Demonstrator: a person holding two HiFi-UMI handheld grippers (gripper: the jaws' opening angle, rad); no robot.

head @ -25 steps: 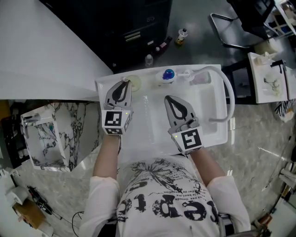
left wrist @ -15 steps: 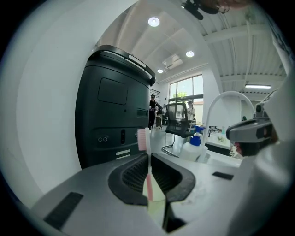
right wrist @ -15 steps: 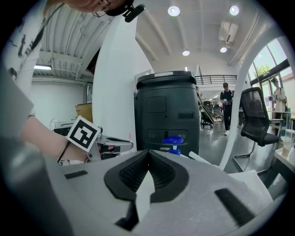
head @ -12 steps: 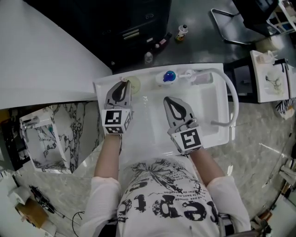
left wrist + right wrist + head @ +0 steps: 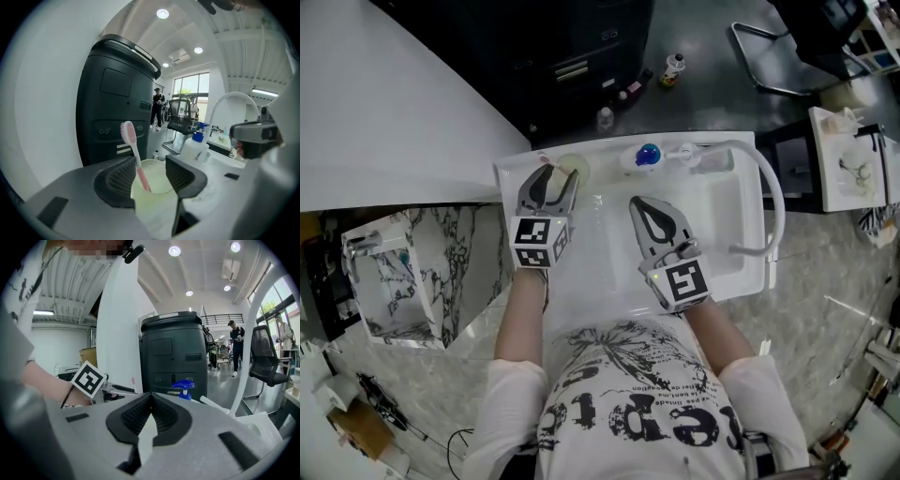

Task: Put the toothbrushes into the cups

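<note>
Toothbrush (image 5: 136, 157) first: pink, it stands head-up inside the pale green cup (image 5: 157, 201), leaning toward the cup's left side, at the back-left corner of the white sink unit (image 5: 750, 272).

The left gripper (image 5: 151, 164) has its jaws spread wide on either side of the cup, with the brush handle rising between them close to the left pad. The gap is far wider than the handle, so nothing is being gripped. Whether the pads brush the cup wall, I cannot tell. From the head view the same gripper (image 5: 548, 187) sits just in front of the cup (image 5: 574, 167).

Further right along the back edge stands a blue-topped pump bottle (image 5: 649, 155). In front of it the right gripper (image 5: 649, 214) hovers over the counter with its jaws pressed together and nothing between them (its own view (image 5: 150, 397) shows the pads meeting cleanly). A white curved hose (image 5: 769, 187) arcs round the basin at the far right.

By my reading this is the letting-go step for this brush: it is in the cup, and the left jaws are off it. The next move calls for drawing the left gripper straight back, clear of the rim and the tilted handle, since a sideways drift could tip the light cup. I can make out no second brush or cup, so where the following pick lies is unclear.
</note>
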